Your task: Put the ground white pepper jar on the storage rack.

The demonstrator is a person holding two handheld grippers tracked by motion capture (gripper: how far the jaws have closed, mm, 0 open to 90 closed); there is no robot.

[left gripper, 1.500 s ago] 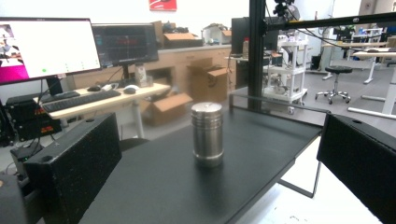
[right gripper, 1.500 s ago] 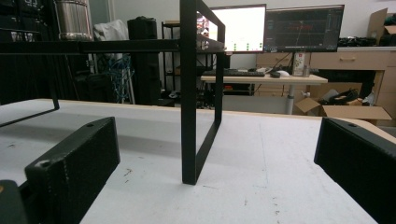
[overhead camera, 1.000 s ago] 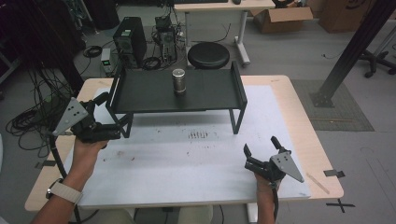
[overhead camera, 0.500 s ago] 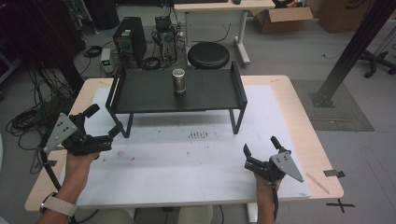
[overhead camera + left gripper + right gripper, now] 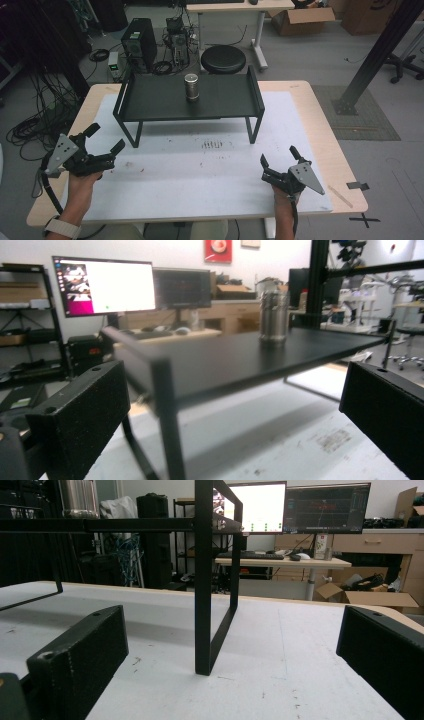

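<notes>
High view: black shelf (image 5: 150, 97) stands on the far half of the white mat (image 5: 200, 170), on legs. Steel cup (image 5: 191, 86) sits upright on the shelf top, about mid-width, toward the far edge. Left gripper (image 5: 106, 140) hangs over the near-left part of the mat, just near-left of the shelf's left front leg, jaws spread wide, nothing between them. It points right and a bit far, toward the shelf. Right gripper (image 5: 278, 158) is at the near-right of the mat, well apart from the shelf, jaws spread, empty, pointing far. Both are well apart from the cup.

Left gripper view: both jaws at the frame's sides, wide gap, nothing held. Shelf (image 5: 240, 357) corner and front leg are right ahead and close. Cup (image 5: 273, 316) stands upright on the shelf top farther back, right of centre. Monitors (image 5: 110, 286) on the desk behind.

Right gripper view: jaws wide apart, nothing between. Camera sits low, near mat level. Shelf leg frame (image 5: 204, 580) stands ahead on the mat (image 5: 280, 645), apart from the jaws. Cup (image 5: 79, 498) base visible top-left on the shelf edge.
</notes>
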